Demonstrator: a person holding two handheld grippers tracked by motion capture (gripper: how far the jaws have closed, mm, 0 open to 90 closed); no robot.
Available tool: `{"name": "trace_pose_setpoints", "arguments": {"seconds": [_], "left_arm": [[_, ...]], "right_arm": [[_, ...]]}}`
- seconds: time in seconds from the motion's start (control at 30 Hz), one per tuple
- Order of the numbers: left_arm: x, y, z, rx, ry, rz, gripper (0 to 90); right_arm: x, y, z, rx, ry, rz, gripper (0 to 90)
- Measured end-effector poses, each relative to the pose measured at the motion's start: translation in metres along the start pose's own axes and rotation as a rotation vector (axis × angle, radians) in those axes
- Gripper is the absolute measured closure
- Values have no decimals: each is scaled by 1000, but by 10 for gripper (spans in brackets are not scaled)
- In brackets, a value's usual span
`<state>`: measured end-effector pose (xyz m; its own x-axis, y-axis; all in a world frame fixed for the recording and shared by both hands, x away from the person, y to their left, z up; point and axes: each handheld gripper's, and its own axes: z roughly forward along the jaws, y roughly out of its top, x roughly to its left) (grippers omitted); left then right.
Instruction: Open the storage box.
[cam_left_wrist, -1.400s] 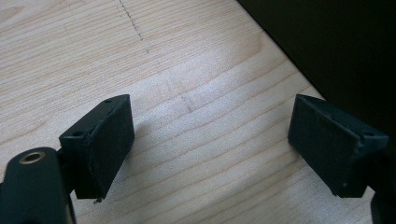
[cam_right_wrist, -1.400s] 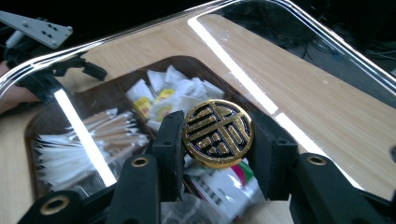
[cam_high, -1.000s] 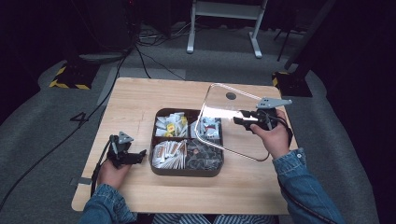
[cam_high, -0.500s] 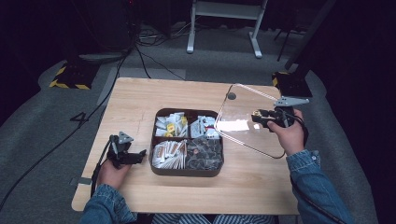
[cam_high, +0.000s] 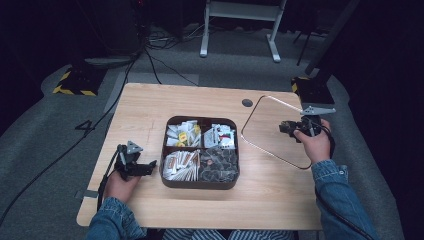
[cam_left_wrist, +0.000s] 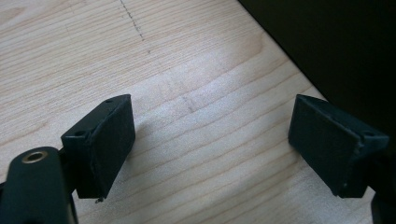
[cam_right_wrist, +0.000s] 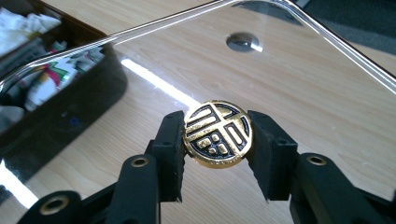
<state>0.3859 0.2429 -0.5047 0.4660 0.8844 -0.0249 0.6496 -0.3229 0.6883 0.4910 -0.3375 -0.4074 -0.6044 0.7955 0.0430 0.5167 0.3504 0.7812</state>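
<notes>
The clear lid (cam_high: 277, 131) is a flat transparent panel with rounded corners; it is carried by a round gold-and-black knob (cam_right_wrist: 217, 133) at its centre. The right gripper (cam_right_wrist: 215, 140) is clenched on that knob, one pad on each side of it. In the high view the lid sits on the right part of the wooden surface (cam_high: 165, 107), just to the right of the tray (cam_high: 200, 182) and apart from it; whether it rests on the wood or is held just above it cannot be told. A small round metal fitting (cam_high: 247, 102) in the surface lies beside the lid's far edge; in the right gripper view it shows through the panel.

The tray is dark brown, square with rounded corners, uncovered, and divided into four compartments; the far left compartment holds white and yellow sachets (cam_high: 182, 133); the far right compartment holds white packets with red and green print (cam_high: 220, 135); the near left compartment holds a row of white-and-brown paper sticks (cam_high: 181, 164); the near right compartment holds dark wrapped pieces (cam_high: 218, 162).

The left gripper (cam_high: 152, 166) is released, its jaws wide apart with bare wood between them; it rests low on the surface just left of the tray, pointing at the tray's wall.
</notes>
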Motion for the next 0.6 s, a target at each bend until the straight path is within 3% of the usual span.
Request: {"name": "trace_pose_setpoints", "arguments": {"seconds": [0.37, 0.6], "left_arm": [[0, 0, 0, 0, 1, -1, 151], [0, 0, 0, -2, 3, 0, 152]], "right_arm": [[-18, -26, 31, 41, -22, 14, 587], [-20, -37, 44, 65, -20, 28, 587]]}}
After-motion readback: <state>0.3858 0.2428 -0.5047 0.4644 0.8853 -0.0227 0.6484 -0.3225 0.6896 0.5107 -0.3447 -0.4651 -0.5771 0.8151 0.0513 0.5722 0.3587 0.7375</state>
